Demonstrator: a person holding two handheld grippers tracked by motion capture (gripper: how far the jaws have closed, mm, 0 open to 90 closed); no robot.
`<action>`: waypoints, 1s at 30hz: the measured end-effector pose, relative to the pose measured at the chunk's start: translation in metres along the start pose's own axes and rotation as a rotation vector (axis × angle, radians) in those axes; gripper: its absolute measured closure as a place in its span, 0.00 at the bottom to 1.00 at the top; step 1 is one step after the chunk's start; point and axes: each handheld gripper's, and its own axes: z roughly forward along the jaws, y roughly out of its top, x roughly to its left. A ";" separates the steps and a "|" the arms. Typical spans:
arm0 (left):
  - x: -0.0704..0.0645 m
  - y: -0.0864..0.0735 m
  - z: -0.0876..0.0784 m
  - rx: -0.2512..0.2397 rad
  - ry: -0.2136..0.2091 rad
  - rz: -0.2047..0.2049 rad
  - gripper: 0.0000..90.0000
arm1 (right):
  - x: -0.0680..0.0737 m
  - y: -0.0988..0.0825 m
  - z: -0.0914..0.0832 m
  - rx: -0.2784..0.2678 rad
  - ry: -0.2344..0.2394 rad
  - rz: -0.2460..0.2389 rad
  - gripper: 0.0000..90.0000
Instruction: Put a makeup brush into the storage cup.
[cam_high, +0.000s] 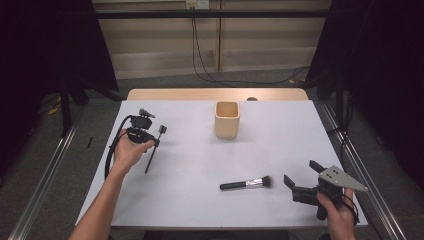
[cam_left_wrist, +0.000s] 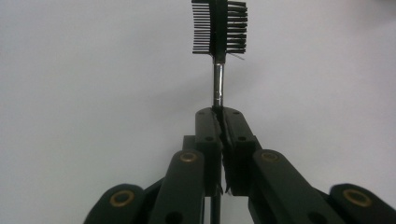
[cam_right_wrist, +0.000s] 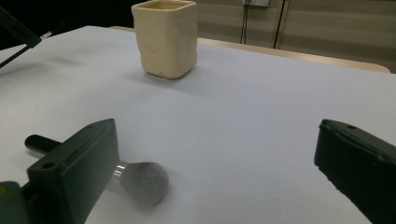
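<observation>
Left gripper (cam_high: 150, 142), frame left: jaws clamped on thin black brow comb-brush (cam_left_wrist: 219, 28). Keep grip firm, carry upright to cream square cup (cam_high: 227, 119), centre frame. Right gripper (cam_high: 300, 175) gapes empty near black powder brush (cam_high: 246, 184), lower right.

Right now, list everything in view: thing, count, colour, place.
comb-and-brush tool: one, black with a metal neck, clamped by its handle in the left gripper, above the table's left side
makeup brush: one, black handle and dark bristles, lying flat on the table near the right gripper
cup: one, cream, upright at the table's far middle
table: one, white top with a wooden far edge
left gripper: one, black, shut on the tool
right gripper: one, black, jaws open, at the right near corner
hands: two, one holding each gripper
</observation>
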 end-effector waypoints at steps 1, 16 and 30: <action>0.000 0.000 -0.001 -0.012 -0.002 0.011 0.96 | 0.000 0.000 0.000 -0.002 -0.003 0.002 0.00; -0.002 -0.011 -0.023 -0.251 -0.033 0.022 0.96 | 0.000 0.000 0.000 -0.002 -0.002 0.002 0.00; -0.008 -0.018 -0.035 -0.461 -0.054 0.063 0.96 | 0.000 0.000 0.000 -0.003 -0.002 0.003 0.00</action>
